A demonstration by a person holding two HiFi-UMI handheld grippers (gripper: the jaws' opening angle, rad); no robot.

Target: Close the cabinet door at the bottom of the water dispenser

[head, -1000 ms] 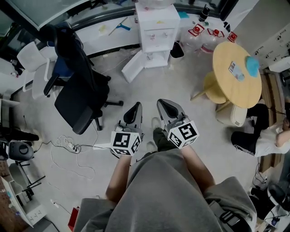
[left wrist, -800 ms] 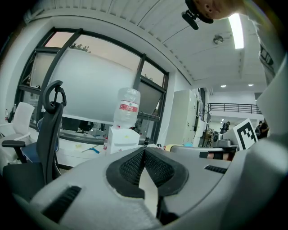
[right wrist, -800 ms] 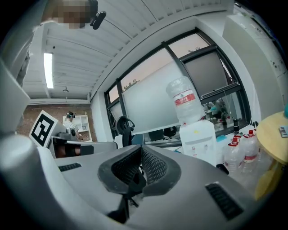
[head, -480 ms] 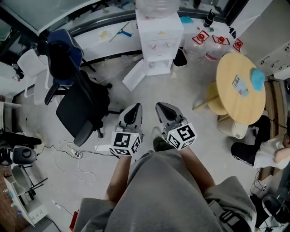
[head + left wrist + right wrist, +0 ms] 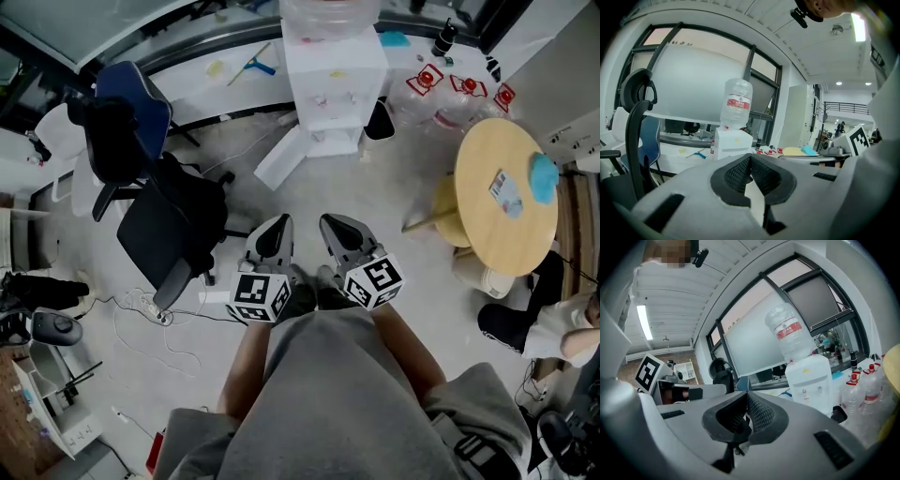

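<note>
The pale grey concrete floor (image 5: 375,206) fills most of the head view, with the person's grey-clad lap (image 5: 347,403) at the bottom edge. On the left stands a black mesh-backed office chair (image 5: 169,230), and on the right a round yellow wooden table (image 5: 504,183) that carries a light blue cloth (image 5: 542,176) and a small printed card (image 5: 506,192). The white box-shaped water dispenser (image 5: 333,80) stands at the top centre against a long white counter (image 5: 225,70), topped by a clear plastic water jug with a red label (image 5: 737,103). Its white cabinet door (image 5: 279,157) hangs swung out to the left of the dispenser's base, open and well apart from both tools. A cluster of clear red-capped water jugs (image 5: 450,89) sits on the floor to the dispenser's right. The left gripper (image 5: 275,228) and the right gripper (image 5: 339,225) are held side by side above the floor, pointing toward the dispenser. Each has its black ribbed jaws pressed together at the tips with nothing between them.
</note>
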